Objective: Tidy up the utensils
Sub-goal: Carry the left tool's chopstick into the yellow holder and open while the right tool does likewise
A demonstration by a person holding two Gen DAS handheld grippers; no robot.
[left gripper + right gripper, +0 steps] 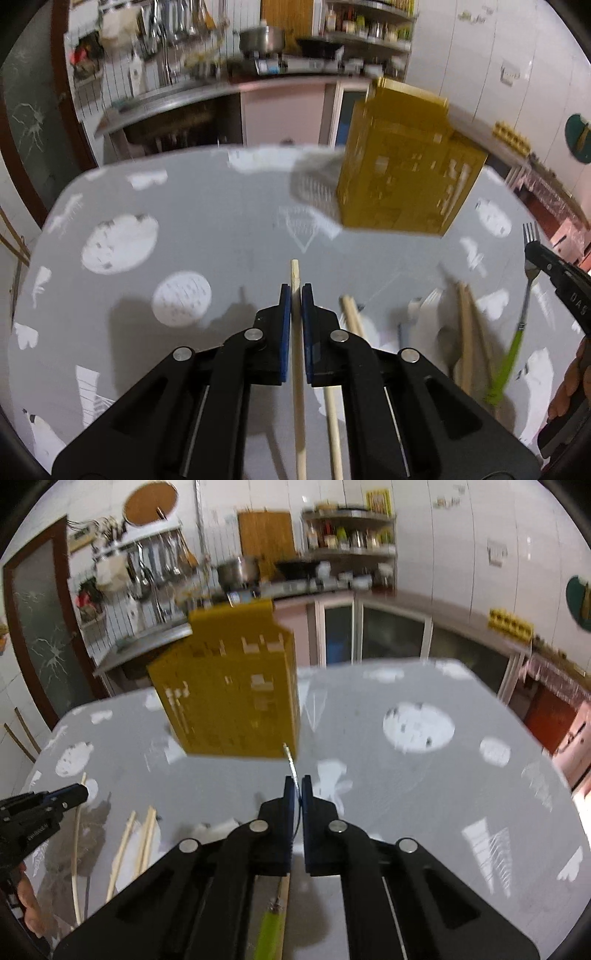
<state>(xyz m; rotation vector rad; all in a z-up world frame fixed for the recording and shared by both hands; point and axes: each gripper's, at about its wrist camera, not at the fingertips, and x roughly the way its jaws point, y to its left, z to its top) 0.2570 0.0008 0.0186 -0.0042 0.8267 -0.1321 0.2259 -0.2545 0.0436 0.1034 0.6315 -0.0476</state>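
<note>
My left gripper is shut on a pale wooden chopstick and holds it over the grey patterned table. My right gripper is shut on a fork with a green handle; the fork also shows at the right of the left wrist view. A yellow perforated utensil holder stands at the table's far side, ahead and to the right of the left gripper. In the right wrist view the holder is ahead and to the left. Loose chopsticks lie on the table between the grippers.
More chopsticks lie on a white cloth at the left of the right wrist view, near the left gripper. A kitchen counter with pots and shelves runs behind the table. A dark door is at the far left.
</note>
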